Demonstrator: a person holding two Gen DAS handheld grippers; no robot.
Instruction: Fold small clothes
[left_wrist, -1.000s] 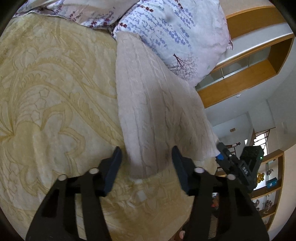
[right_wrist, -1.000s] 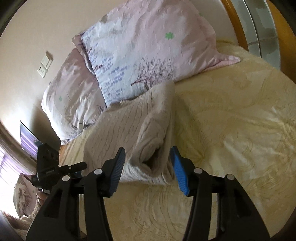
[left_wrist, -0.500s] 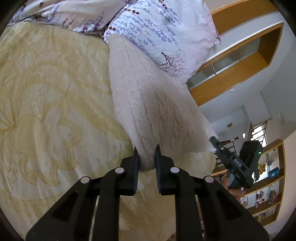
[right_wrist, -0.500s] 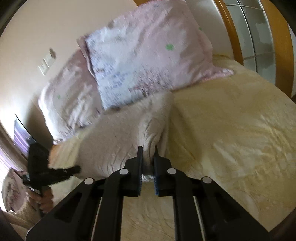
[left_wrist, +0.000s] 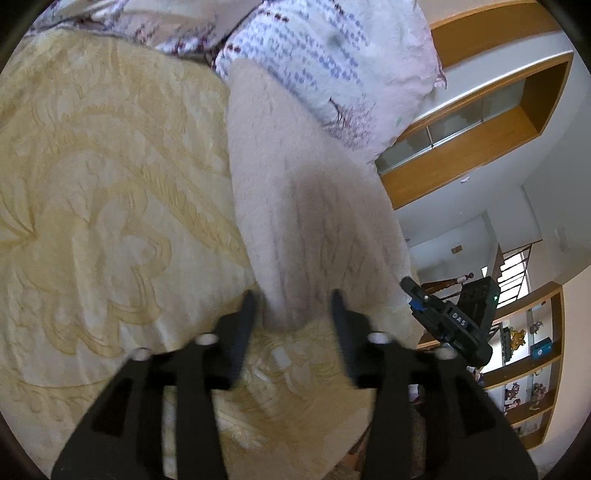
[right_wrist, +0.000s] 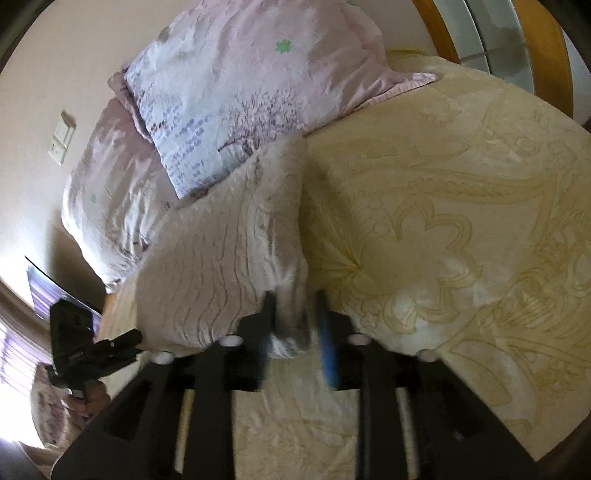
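A cream cable-knit sweater (left_wrist: 295, 184) lies folded lengthwise on the yellow patterned bedspread (left_wrist: 92, 221), its far end against the pillows. My left gripper (left_wrist: 293, 310) straddles its near left corner. The jaws are opening and the knit sits loose between them. In the right wrist view the sweater (right_wrist: 221, 251) has a sleeve folded along its right edge. My right gripper (right_wrist: 295, 317) stands over the near right corner with its jaws opening, the blue pads blurred and the fabric between them. Each gripper also appears in the other's view: the right gripper (left_wrist: 450, 321) and the left gripper (right_wrist: 92, 350).
Two floral pillows (right_wrist: 251, 81) lean at the head of the bed behind the sweater. A wooden headboard shelf (left_wrist: 480, 122) runs beyond them. The bedspread (right_wrist: 443, 221) spreads wide to the right of the sweater. A hand (right_wrist: 92, 398) holds the left gripper at the bed's edge.
A second ago both grippers stood open around the sweater's near corners. Half a second ago both were shut on the knit. Now both have spread apart again, and the corners rest on the bed.
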